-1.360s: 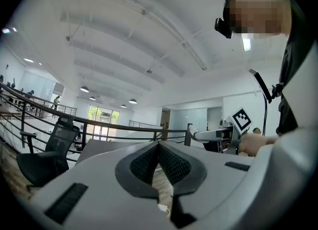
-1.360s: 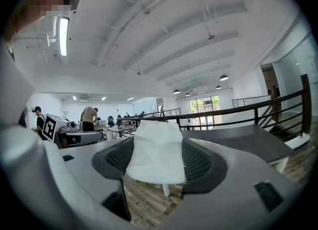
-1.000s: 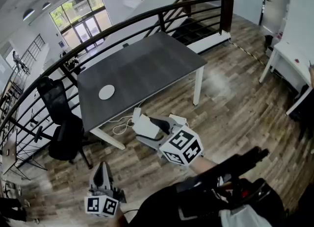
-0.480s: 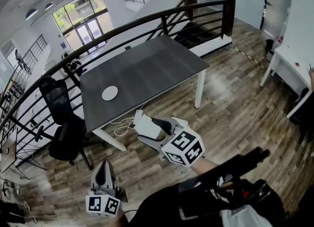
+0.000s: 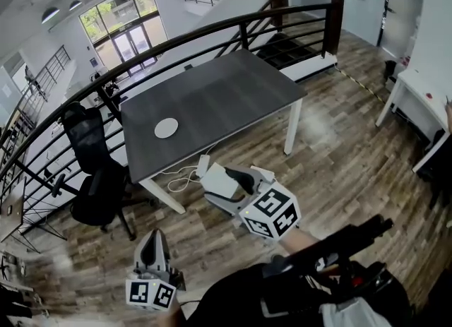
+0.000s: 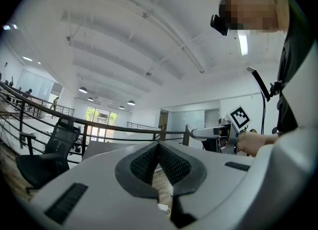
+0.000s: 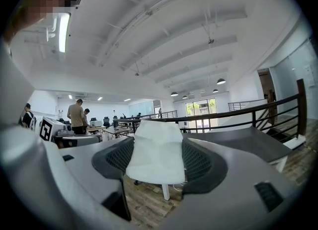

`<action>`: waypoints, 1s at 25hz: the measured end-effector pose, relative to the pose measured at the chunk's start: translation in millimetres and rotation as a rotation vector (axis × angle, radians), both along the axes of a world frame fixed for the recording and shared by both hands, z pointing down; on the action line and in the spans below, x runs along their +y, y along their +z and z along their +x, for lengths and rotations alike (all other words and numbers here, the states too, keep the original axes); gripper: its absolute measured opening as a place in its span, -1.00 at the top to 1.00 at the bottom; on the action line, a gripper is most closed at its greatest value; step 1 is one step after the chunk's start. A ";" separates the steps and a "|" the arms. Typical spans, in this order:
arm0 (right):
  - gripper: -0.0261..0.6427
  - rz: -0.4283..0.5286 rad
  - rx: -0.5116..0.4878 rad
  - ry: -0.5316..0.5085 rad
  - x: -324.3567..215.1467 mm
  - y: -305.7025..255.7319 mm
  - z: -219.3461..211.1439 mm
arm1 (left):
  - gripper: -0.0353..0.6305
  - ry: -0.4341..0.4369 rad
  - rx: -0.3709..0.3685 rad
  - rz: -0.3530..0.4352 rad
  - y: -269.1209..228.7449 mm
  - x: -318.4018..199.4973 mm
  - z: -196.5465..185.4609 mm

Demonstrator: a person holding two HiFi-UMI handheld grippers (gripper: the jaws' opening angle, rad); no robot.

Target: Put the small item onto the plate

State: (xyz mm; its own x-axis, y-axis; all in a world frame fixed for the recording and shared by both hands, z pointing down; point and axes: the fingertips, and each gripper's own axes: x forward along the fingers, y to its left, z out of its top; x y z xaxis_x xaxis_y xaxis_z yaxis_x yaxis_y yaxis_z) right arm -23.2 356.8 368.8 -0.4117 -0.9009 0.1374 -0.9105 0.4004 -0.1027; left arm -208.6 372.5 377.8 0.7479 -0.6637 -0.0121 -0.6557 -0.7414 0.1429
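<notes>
A small white plate (image 5: 167, 128) lies on the left part of a dark grey table (image 5: 226, 96) some way ahead. My right gripper (image 5: 220, 179) is held above the wooden floor short of the table's near edge, shut on a white block-shaped item (image 5: 222, 180). In the right gripper view that white item (image 7: 155, 150) fills the gap between the dark pads (image 7: 198, 163). My left gripper (image 5: 152, 249) hangs low at the lower left of the head view, its jaws pressed together with nothing between them. In the left gripper view the closed pads (image 6: 158, 163) point up toward the ceiling.
A black office chair (image 5: 92, 177) stands left of the table. A black railing (image 5: 233, 29) runs behind the table, with stairs beyond. A white power strip with cables (image 5: 185, 174) lies on the floor under the table edge. A white desk (image 5: 417, 85) stands at far right.
The view has shifted slightly, so the table and plate sit a little lower and to the right. Both grippers keep the same pose and the right one still holds the white item.
</notes>
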 end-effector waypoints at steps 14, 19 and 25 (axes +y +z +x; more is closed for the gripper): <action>-0.01 0.002 0.015 0.039 1.4 4.9 -50.6 | 0.88 0.028 0.028 -0.010 18.5 -1.6 -59.7; -0.01 0.013 0.008 0.024 -15.5 0.0 -49.3 | 0.88 0.014 0.028 -0.022 19.4 -10.2 -60.1; -0.01 0.012 0.014 -0.019 -40.1 -2.3 -37.2 | 0.88 -0.030 0.029 -0.022 14.1 -35.9 -49.8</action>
State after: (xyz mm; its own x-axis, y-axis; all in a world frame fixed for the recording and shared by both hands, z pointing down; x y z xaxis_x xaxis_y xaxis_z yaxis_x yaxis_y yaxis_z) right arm -60.4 316.7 366.5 -0.4267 -0.8946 0.1326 -0.9042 0.4187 -0.0847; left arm -258.4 336.6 391.9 0.7273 -0.6861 -0.0190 -0.6727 -0.7180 0.1786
